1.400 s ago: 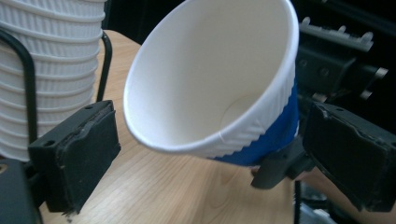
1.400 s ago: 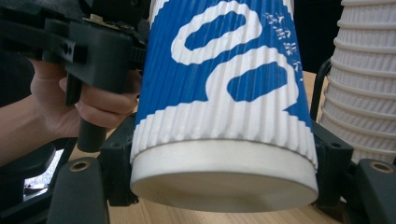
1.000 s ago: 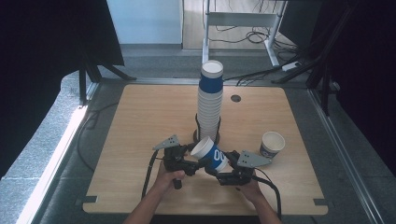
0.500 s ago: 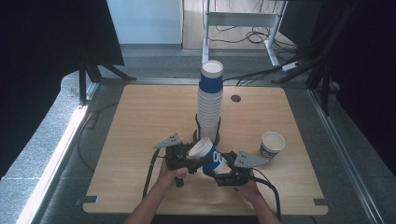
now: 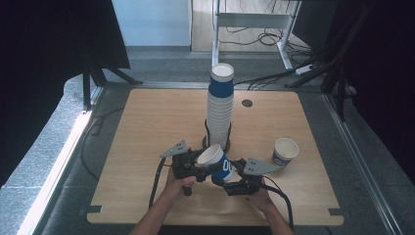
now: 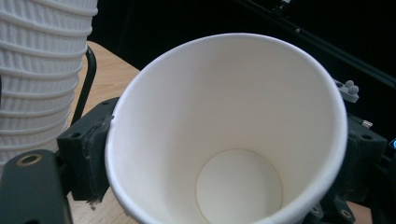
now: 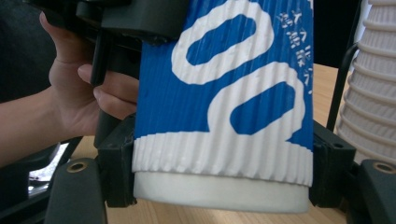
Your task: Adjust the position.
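Both grippers meet on one cup [image 5: 219, 161] at the near middle of the table [image 5: 147, 127]. Right gripper [image 5: 230, 177] has its jaws pressed against the cup's base end; the right gripper view shows the ribbed blue-and-white wall [image 7: 224, 107] wedged between the two black jaws, white bottom rim towards the camera. Left gripper [image 5: 198, 165] sits at the cup's mouth end; in the left gripper view a black pad lies against the rim at the left, and the white inside of the cup [image 6: 233, 140] faces the lens, but I cannot tell whether these jaws actually pinch it. So the cup is held off the table, tilted, mouth to the person's left and up.

Just behind it stands a tall stack of ribbed cups [image 5: 220, 105], blue at the top, held in a black wire stand. A single cup [image 5: 285, 151] stands upright near the right edge, well apart from the held one.

The table is pale wood with rounded corners and a small cable hole [image 5: 247, 103] beyond the stack. It stands on grey floor [image 5: 49, 147]. Black drapes [image 5: 49, 39] close both sides; behind are a white desk frame [image 5: 254, 22] and loose cables [image 5: 266, 36] on the floor.
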